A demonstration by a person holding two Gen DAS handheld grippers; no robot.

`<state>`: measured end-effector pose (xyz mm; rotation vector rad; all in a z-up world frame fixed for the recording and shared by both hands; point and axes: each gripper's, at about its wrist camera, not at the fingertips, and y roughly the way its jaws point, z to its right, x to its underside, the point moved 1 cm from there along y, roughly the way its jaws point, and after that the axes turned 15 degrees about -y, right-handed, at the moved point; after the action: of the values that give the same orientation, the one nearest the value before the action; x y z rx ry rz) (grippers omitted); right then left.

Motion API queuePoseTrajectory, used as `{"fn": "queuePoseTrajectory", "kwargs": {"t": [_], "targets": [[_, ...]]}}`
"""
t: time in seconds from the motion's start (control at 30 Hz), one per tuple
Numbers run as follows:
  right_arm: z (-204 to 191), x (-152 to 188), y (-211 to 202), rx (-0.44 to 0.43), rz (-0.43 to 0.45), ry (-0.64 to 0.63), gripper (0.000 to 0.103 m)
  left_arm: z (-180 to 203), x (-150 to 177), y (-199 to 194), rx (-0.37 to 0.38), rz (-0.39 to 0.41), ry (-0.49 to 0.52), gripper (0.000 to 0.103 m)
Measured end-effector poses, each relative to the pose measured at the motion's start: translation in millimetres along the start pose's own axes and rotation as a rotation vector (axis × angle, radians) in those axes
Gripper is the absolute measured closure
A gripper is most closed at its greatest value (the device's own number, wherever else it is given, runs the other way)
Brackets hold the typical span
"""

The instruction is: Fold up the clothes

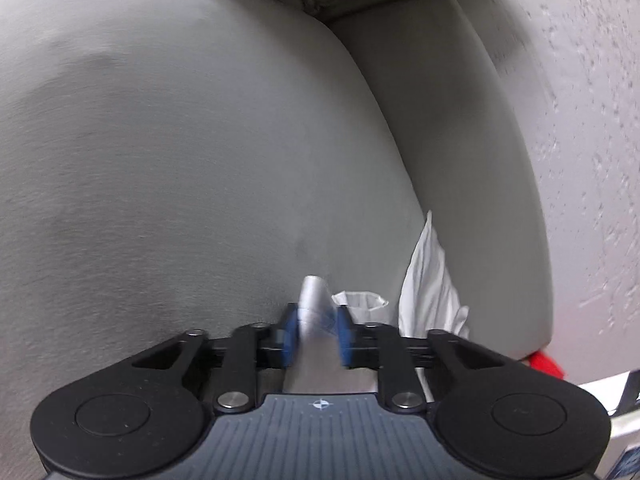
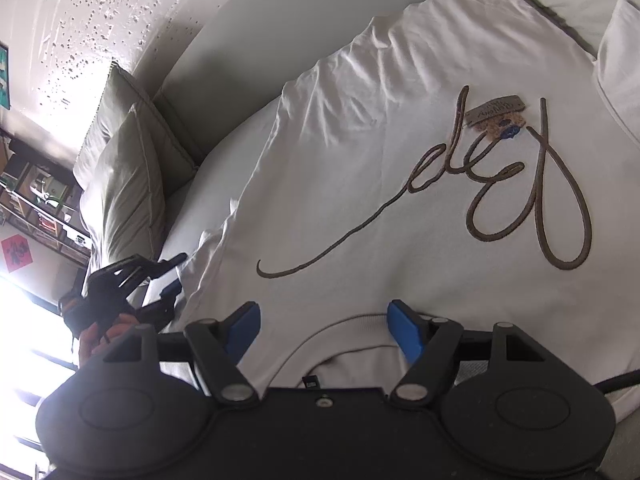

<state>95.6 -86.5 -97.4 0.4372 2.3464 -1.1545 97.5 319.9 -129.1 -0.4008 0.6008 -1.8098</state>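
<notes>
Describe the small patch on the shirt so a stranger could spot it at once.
Start at the white shirt spread flat over the grey sofa. Follow its brown cursive embroidery to the tall loops; the grey tag-shaped patch lies tilted there, the only lettered label.

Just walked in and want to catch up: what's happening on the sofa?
A person is folding a white T-shirt spread on a grey sofa, one handheld gripper per hand. The left gripper is shut on a fold of the shirt's fabric. The right gripper is open, poised over the collar.
</notes>
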Motion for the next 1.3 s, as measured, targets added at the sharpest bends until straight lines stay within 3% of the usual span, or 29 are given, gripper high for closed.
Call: {"fn": "queuePoseTrajectory", "kwargs": {"t": [0.03, 0.17, 0.27, 0.37, 0.63, 0.73, 0.8, 0.83, 0.97, 1.17, 1.3], "targets": [[0.5, -0.1, -0.2, -0.001, 0.000, 0.002, 0.034, 2.3, 2.2, 3.1, -0.006, -0.006, 0.017, 0.099], [1.0, 0.0, -0.2, -0.003, 0.001, 0.005, 0.034, 11.7, 14.8, -21.5, -0.060, 0.172, 0.096, 0.103], [-0.1, 0.2, 0.6, 0.000, 0.000, 0.000, 0.034, 15.8, 26.9, -39.0, -0.181, 0.327, 0.110, 0.103], [-0.7, -0.6, 0.7, 0.005, -0.004, -0.011, 0.034, 17.7, 32.1, -38.2, -0.272, 0.376, 0.120, 0.103], [-6.0, -0.3, 0.4, 0.015, -0.012, -0.037, 0.032, 44.9, 31.1, -32.7, -0.451, 0.367, 0.270, 0.099], [-7.7, -0.3, -2.8, 0.005, -0.018, -0.047, 0.029, 56.9, 46.4, -45.0, -0.411, 0.389, 0.297, 0.095], [-4.2, 0.8, -3.7, -0.010, -0.018, -0.038, 0.029, 63.0, 48.5, -65.2, -0.336, 0.447, 0.322, 0.079], [-1.8, 1.0, -3.9, -0.016, -0.017, -0.030, 0.029, 66.7, 48.4, -74.5, -0.290, 0.470, 0.341, 0.076], [-2.4, -1.1, -1.0, -0.014, -0.024, -0.018, 0.027, 100.3, 39.1, -64.8, -0.180, 0.368, 0.475, 0.068], [-6.0, -1.8, 0.6, -0.011, -0.039, -0.054, 0.026, 125.2, 22.1, 15.6, -0.283, 0.152, 0.610, 0.066], [-0.2, -3.0, 0.5, -0.035, -0.042, -0.023, 0.026, 124.3, 18.3, 31.4, -0.316, 0.107, 0.631, 0.067]]}}
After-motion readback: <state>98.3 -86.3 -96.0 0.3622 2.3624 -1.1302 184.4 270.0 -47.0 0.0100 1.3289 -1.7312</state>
